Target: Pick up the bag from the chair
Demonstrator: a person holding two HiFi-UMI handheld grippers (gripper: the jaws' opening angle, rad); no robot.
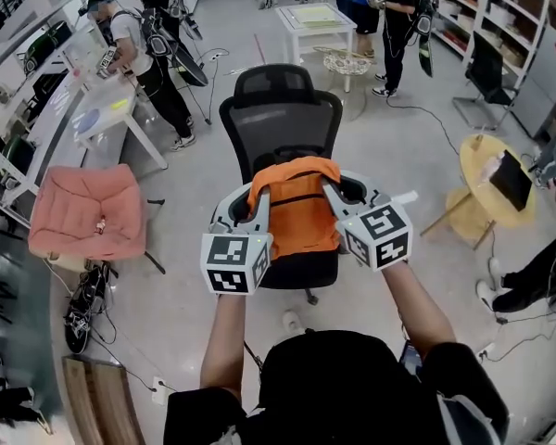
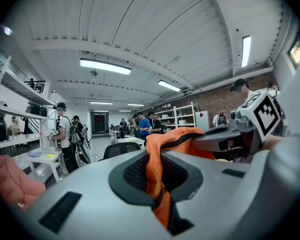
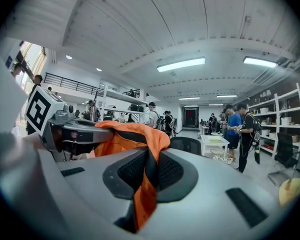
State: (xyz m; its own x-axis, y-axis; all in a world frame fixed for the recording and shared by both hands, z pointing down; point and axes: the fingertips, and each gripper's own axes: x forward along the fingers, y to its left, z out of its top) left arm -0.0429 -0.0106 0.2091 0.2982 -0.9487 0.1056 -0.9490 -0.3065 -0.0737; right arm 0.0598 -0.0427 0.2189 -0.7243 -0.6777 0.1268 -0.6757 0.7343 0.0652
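Closest to me, both arms reach forward from my body, each carrying its marker cube. My left gripper (image 1: 259, 200) is clenched on a fold of the orange bag (image 1: 296, 207). In the left gripper view the jaws are pressed together with a strip of the orange fabric (image 2: 157, 176) pinched in the slot between them. My right gripper (image 1: 333, 194) mirrors it. The right gripper view shows its jaws clamped on another band of the same cloth (image 3: 146, 179), which rises out of the slot and drapes over the top.

I hold one top corner on each side so the bag hangs spread between the two claws instead of bunching or swinging from a single point. Both grippers point nearly level, which keeps the soft fabric from sliding out.

The bag sits between the grippers, directly over the seat of the black office chair (image 1: 283, 109). I judge it lifted off the seat or close to it, though I cannot see its underside.

Beyond the chair, a pink cushioned seat (image 1: 88, 211) stands to the left and a round yellow table (image 1: 496, 179) to the right, both well apart from my load. Farther back are a white table (image 1: 315, 17) and several people working along the shelves.
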